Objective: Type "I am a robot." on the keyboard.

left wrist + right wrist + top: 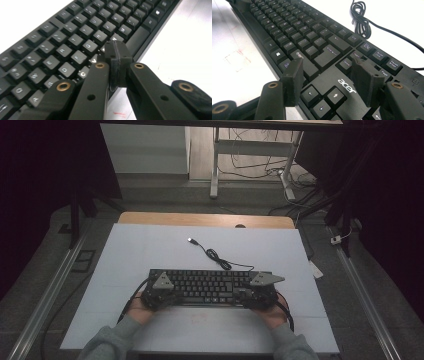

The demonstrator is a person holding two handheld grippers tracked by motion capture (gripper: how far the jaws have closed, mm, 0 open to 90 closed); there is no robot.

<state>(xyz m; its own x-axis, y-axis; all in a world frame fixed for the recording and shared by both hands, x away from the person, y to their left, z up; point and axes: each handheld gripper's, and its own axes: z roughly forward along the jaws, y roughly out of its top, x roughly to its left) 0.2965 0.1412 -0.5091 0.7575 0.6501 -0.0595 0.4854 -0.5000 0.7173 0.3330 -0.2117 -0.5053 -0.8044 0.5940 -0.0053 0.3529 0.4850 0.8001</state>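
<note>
From the high view, a black keyboard (207, 286) lies flat on a white table (150, 250), near the edge closest to the person, with its cable (216, 256) curling away toward 12 o'clock and ending in a loose plug (190, 240). The left gripper (161, 296) rests over the keyboard's 9 o'clock end and the right gripper (254, 295) over its 3 o'clock end, each held by a hand with a grey sleeve (112, 340). In the left gripper view, the left gripper (115, 65) has its two pads pressed flat together with nothing between them, tips poised just above the bottom letter row and the space bar (137, 38). In the right gripper view, the right gripper (331, 80) stands wide apart and empty, its jaws straddling the bare panel above the arrow keys (322, 98), beside the Enter key. The likely risks: a closed tip coming down off-centre could press two keys at once or slide off a keycap, and the open jaws could catch a key edge and drag the keyboard across the smooth table.
</note>
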